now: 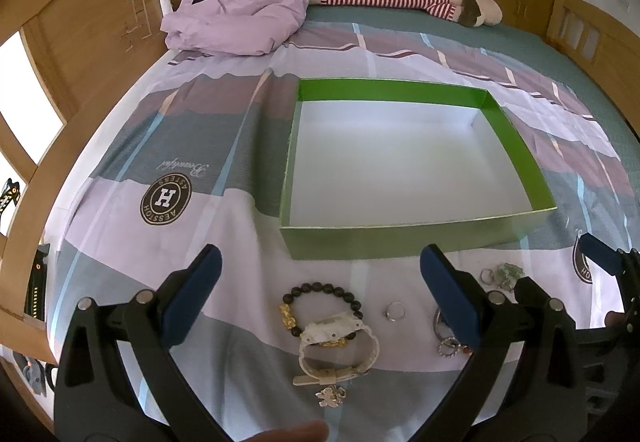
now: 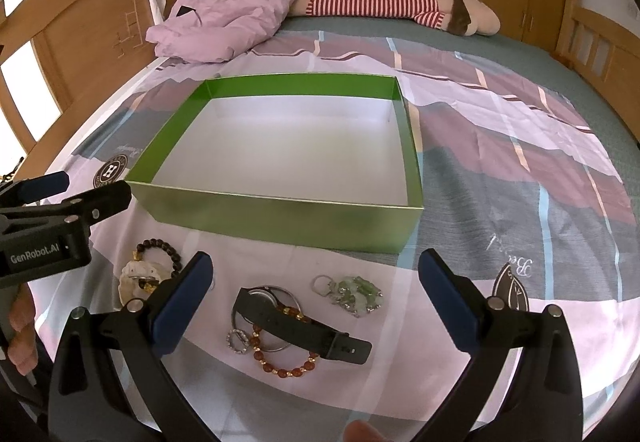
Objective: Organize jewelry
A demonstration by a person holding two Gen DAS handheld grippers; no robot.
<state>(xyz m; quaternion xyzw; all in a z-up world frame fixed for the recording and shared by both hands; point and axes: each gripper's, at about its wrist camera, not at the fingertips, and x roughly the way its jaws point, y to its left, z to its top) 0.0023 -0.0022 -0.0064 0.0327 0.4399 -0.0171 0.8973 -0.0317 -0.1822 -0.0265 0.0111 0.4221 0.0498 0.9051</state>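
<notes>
Hovering both tools over the patchwork bedsheet [image 1: 120,226], nothing sorted yet by my reading. The shallow green cardboard box with a white floor [image 2: 280,218] sits open on the bed, and its interior shows bare in both views.

Left gripper [image 1: 320,294]: fingers wide apart, holding nothing. Below it lie the dark beaded bracelet with gold charms [image 1: 320,288] and the cream-white wristwatch [image 1: 340,346], overlapping; a small silver flower charm [image 1: 331,396] lies just beside the watch strap, and a plain silver ring [image 1: 395,311] lies near the bracelet.

Right gripper [image 2: 316,296]: fingers likewise spread, empty. Between them on the sheet: the black strap watch [image 2: 296,326] lying across a thin metal bangle [image 2: 280,348], a red-and-gold beaded bracelet [image 2: 280,366], a small rhinestone ring [image 2: 238,341], and a pale green stone bracelet with a silver ring [image 2: 356,294].

Every piece is outside the box, near its front wall. Judgement: task at its start; all transfers remain.
</notes>
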